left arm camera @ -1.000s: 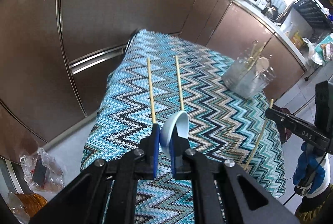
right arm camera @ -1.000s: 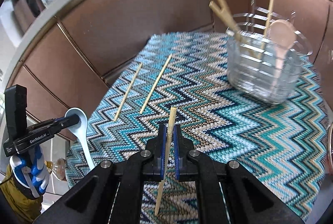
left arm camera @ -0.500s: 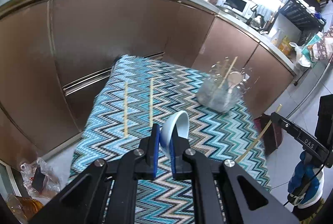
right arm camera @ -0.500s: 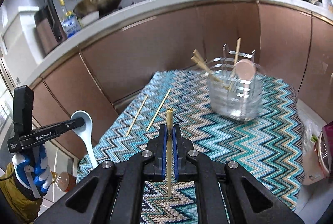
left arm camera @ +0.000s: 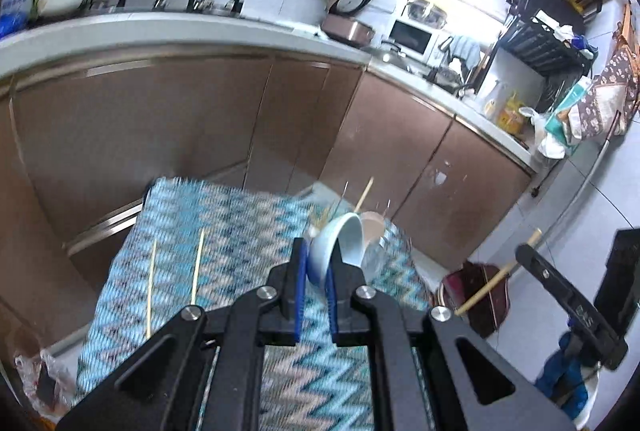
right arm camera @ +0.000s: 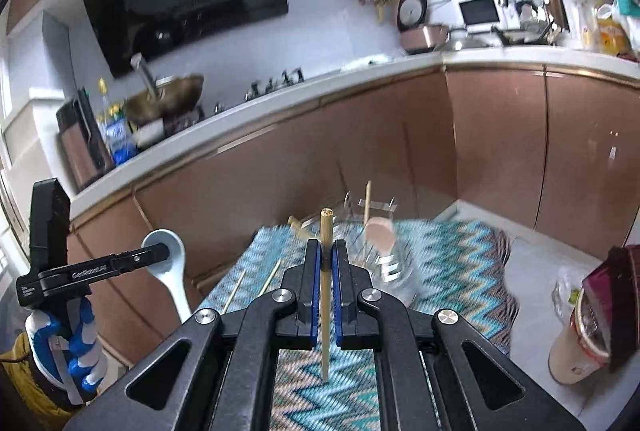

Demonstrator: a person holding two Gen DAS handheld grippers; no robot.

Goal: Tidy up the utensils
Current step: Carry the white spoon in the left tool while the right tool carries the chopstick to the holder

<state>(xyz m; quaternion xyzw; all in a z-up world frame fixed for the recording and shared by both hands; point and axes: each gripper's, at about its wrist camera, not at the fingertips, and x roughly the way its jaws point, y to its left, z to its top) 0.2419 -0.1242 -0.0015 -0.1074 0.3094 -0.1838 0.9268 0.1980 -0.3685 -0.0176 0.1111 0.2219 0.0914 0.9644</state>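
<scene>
Left tongs (left arm camera: pixel 316 263) pinch a pale blue ceramic spoon (left arm camera: pixel 340 241); right tongs (right arm camera: pixel 326 263) pinch a wooden chopstick (right arm camera: pixel 326 283) upright, both raised above the zigzag-clothed surface (right arm camera: pixel 452 271), seemingly bound for the clear plastic holder (right arm camera: pixel 394 271).

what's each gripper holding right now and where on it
Left gripper pinches the light blue spoon at its bowl. Right gripper pinches a wooden chopstick near its upper end.

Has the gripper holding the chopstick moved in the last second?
Yes. The right gripper, shut on the chopstick, has risen and pulled back: the clear utensil holder now looks smaller and lower.
</scene>
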